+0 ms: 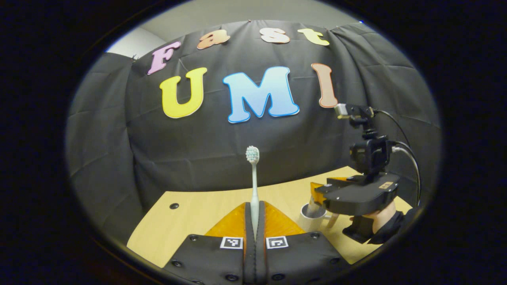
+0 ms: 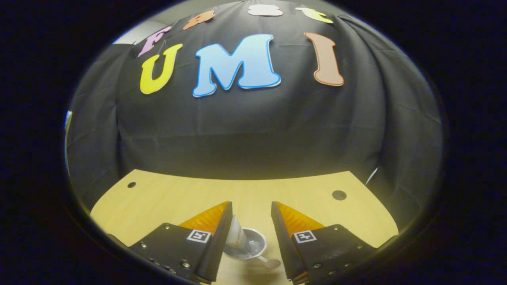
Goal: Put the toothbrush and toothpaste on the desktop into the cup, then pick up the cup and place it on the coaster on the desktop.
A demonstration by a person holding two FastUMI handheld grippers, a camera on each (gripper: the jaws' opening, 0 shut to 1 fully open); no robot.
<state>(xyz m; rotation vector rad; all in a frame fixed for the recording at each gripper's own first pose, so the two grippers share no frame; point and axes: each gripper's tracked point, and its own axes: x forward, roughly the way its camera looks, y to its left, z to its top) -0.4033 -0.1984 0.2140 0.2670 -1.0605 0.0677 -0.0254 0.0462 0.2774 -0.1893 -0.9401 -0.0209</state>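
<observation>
A pale toothbrush (image 1: 254,186) stands upright with its bristled head high, and my left gripper (image 1: 254,206) is shut on its handle above the wooden desk. To the right sits the white cup (image 1: 313,217), with the right gripper's body (image 1: 358,194) and a person's hand hovering over it. In the right gripper view my right gripper (image 2: 250,209) is open, its fingers straddling the cup (image 2: 249,245) from above. The toothpaste tube (image 2: 236,234) leans inside the cup against its left wall. The cup's handle (image 2: 269,262) points toward the camera.
The light wooden desk (image 2: 166,202) runs back to the black cloth wall. It has a round hole at the left (image 2: 131,185) and another at the right (image 2: 339,194). Cables (image 1: 412,162) trail from the right gripper.
</observation>
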